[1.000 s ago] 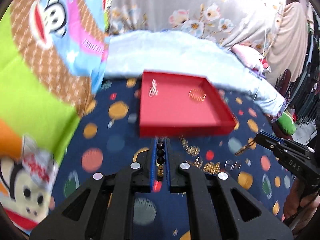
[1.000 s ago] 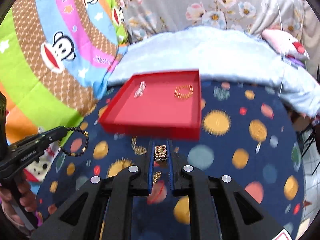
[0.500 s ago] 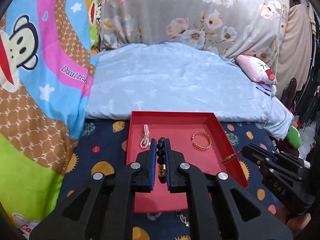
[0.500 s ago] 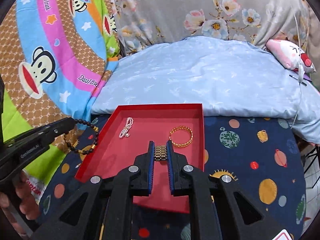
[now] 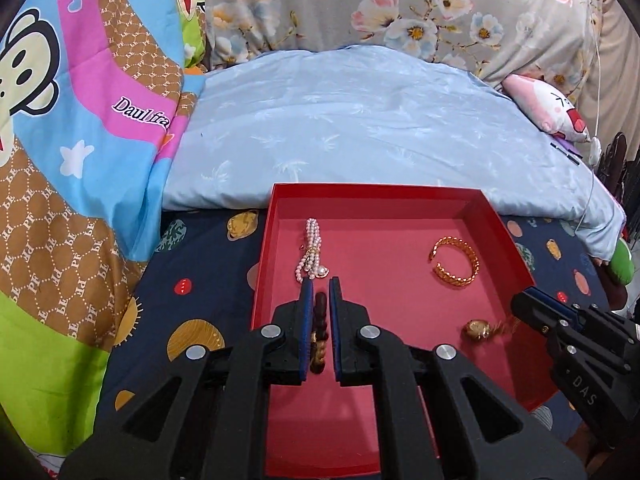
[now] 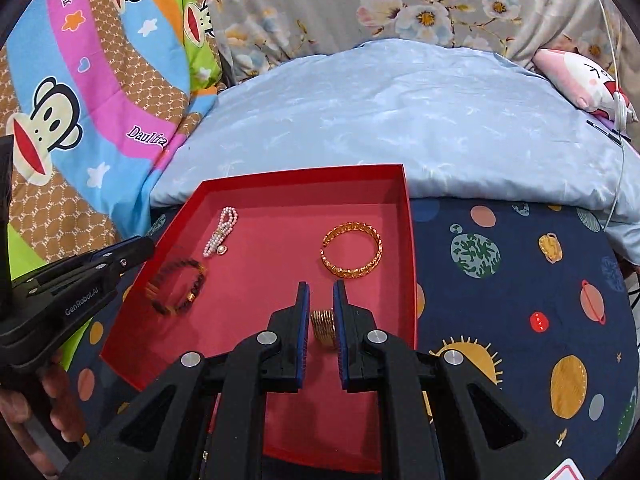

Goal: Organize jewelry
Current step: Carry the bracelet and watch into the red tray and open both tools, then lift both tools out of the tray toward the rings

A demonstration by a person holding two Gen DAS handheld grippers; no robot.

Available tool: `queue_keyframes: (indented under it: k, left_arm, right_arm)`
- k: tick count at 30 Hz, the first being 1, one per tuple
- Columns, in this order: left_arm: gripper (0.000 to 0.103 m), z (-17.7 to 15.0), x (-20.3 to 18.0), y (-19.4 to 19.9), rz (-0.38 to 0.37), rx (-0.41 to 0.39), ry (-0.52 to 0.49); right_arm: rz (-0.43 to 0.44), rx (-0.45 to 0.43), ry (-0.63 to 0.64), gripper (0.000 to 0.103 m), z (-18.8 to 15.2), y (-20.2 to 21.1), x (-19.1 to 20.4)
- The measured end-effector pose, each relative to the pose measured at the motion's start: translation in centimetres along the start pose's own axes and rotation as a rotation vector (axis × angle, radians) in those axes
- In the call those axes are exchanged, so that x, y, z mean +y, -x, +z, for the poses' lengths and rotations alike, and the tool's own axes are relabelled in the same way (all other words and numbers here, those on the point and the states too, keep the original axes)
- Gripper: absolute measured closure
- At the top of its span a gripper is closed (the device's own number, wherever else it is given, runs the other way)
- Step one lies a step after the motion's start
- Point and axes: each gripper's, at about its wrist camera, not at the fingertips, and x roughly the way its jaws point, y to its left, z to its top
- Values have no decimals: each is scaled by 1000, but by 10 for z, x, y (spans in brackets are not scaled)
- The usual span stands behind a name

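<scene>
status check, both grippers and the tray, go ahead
Left gripper open, dark bead bracelet dropping. Right gripper open, gold bracelet released over red tray. Nothing blocking.

Pearls (image 6: 220, 232) left of bangle (image 6: 352, 254), in tray (image 6: 404, 192).

right tool (image 6: 321, 320) parted | gold bracelet (image 6: 323, 328) between | red tray (image 6: 410, 240)

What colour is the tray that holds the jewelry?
Red tray, seen best in the right wrist view.
</scene>
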Motion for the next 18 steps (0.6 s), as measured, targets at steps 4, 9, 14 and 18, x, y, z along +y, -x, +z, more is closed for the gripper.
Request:
queue_keyframes:
  k: [4, 9, 14, 18]
  left_arm:
    - [94, -3, 0, -2, 19, 3, 3]
    - [65, -5, 3, 3, 52, -11, 21]
    - [65, -8, 5, 9, 57, -10, 30]
    - [64, -17, 9, 23, 54, -16, 40]
  right_arm:
    - [-9, -15, 7, 91, -2, 4, 1]
    - [-13, -30, 9, 82, -6, 12, 2]
    - [-10, -45, 6, 75, -14, 27, 2]
    - [-8, -67, 4, 73, -25, 48, 2]
